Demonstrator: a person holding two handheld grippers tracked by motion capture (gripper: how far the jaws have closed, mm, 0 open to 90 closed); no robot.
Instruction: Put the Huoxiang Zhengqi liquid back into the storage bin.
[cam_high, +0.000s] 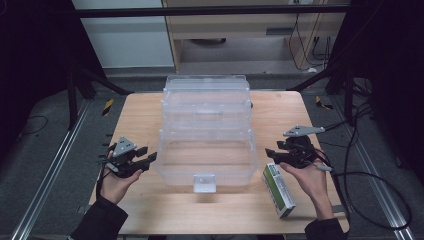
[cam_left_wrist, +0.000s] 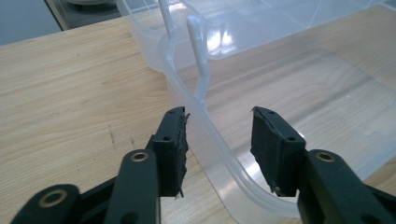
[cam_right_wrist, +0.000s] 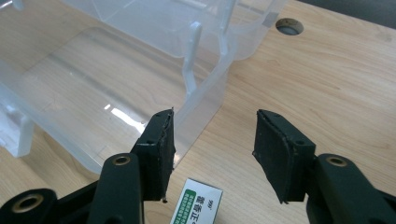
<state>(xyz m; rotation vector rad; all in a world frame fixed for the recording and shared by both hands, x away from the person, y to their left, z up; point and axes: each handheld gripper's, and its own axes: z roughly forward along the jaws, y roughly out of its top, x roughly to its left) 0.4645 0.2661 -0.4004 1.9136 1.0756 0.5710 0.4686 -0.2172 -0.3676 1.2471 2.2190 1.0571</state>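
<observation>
Your left gripper (cam_high: 145, 161) and right gripper (cam_high: 274, 154), both released, flank the opened clear tiered box (cam_high: 206, 131) mid-counter (cam_high: 140, 115); the green carton (cam_high: 278, 189) beside it lies unpacked, trays empty

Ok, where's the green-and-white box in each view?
High view: the box lies lower right, under the right hand.
Left gripper view: not in it.
Right gripper view: its printed end sits at the bottom edge, between the jaws.
Shared landmark: the clear bin.
</observation>
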